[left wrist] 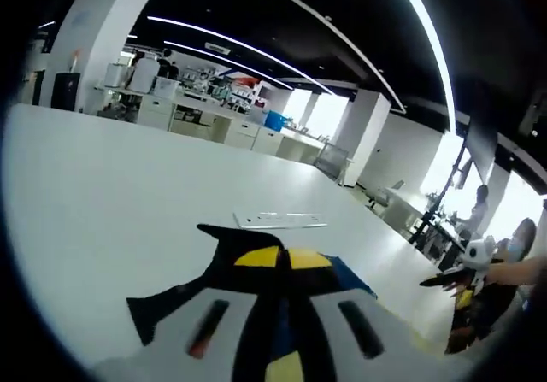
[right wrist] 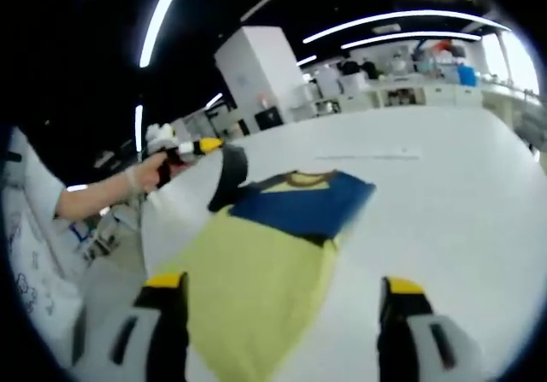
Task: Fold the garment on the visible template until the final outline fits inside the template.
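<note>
- On the white table [right wrist: 444, 194], the garment [right wrist: 265, 271] lies spread: yellow body toward the right gripper's camera, blue band and yellow collar beyond, one black sleeve [right wrist: 229, 175] out toward the table edge.
- Left gripper [right wrist: 190, 149], seen in the right gripper view, sits at that black sleeve, held by a person's gloved hand [right wrist: 141, 175]; whether its fingers have closed on the cloth cannot be told.
- In the left gripper view the garment crowds the foreground, black sleeve fabric [left wrist: 171, 301] fanning out; the gripper's own fingers blur into it.
- Right gripper [right wrist: 282, 301]: fingers wide apart, holding nothing, hovering low over the yellow hem, forearm level.
- A thin pale outline [right wrist: 367, 155] is marked on the table past the collar, probably the template.
- Judgement: fold the sleeve inward first; pinch one layer only, lift low, lay flat without dragging the body.
- Risk: the sleeve sits near the table edge.
</note>
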Demonstrator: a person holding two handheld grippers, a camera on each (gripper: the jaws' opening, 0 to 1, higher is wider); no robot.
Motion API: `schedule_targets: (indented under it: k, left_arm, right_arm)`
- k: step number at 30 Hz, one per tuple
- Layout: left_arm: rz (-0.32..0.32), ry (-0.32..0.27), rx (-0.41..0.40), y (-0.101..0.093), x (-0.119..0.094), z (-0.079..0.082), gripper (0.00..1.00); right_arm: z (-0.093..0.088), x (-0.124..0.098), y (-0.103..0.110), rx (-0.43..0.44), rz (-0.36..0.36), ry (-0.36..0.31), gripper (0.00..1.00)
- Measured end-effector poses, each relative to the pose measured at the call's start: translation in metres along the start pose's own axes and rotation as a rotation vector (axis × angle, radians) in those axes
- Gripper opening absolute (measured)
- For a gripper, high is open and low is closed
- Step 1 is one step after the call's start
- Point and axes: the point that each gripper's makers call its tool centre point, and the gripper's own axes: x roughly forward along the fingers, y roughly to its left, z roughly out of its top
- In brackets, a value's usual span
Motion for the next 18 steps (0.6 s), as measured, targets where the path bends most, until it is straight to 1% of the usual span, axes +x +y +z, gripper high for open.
schedule_targets:
  k: [1,5,7,9,11,12,13,16,17,18]
  left_arm:
    - [-0.016,0.001,-0.011,-0.008,0.005,-0.002,0.0]
    - [-0.042,0.011,-0.001,-0.02,0.017,-0.005,0.0]
    - [-0.062,0.015,-0.016,-0.029,0.026,-0.01,0.0]
    - [-0.083,0.018,-0.037,-0.031,0.038,-0.01,0.0]
    - [-0.099,0.024,-0.039,-0.046,0.045,-0.017,0.0]
    - [-0.11,0.029,-0.043,-0.05,0.049,-0.02,0.0]
    - [-0.112,0.038,-0.048,-0.045,0.053,-0.023,0.0]
    - [-0.139,0.054,-0.061,-0.064,0.07,-0.032,0.0]
    - [-0.157,0.062,-0.061,-0.075,0.075,-0.037,0.0]
    - [-0.158,0.066,-0.056,-0.078,0.08,-0.04,0.0]
  right_arm:
    - [-0.001,0.0,0.0,0.001,-0.001,0.0,0.93]
    - [-0.002,0.0,-0.002,0.011,0.0,-0.003,0.93]
    - [-0.004,0.0,-0.004,0.013,0.0,0.0,0.93]
    - [-0.005,-0.001,-0.006,0.02,-0.001,0.0,0.92]
    - [-0.006,-0.002,-0.006,0.021,-0.004,0.0,0.93]
    - [-0.007,-0.002,-0.006,0.025,-0.004,-0.003,0.92]
    - [-0.007,-0.002,-0.007,0.028,-0.006,-0.003,0.92]
    - [-0.009,-0.003,-0.01,0.037,-0.008,-0.009,0.92]
    - [-0.009,-0.003,-0.01,0.042,-0.009,-0.012,0.92]
    - [-0.009,-0.003,-0.011,0.047,-0.01,-0.013,0.92]
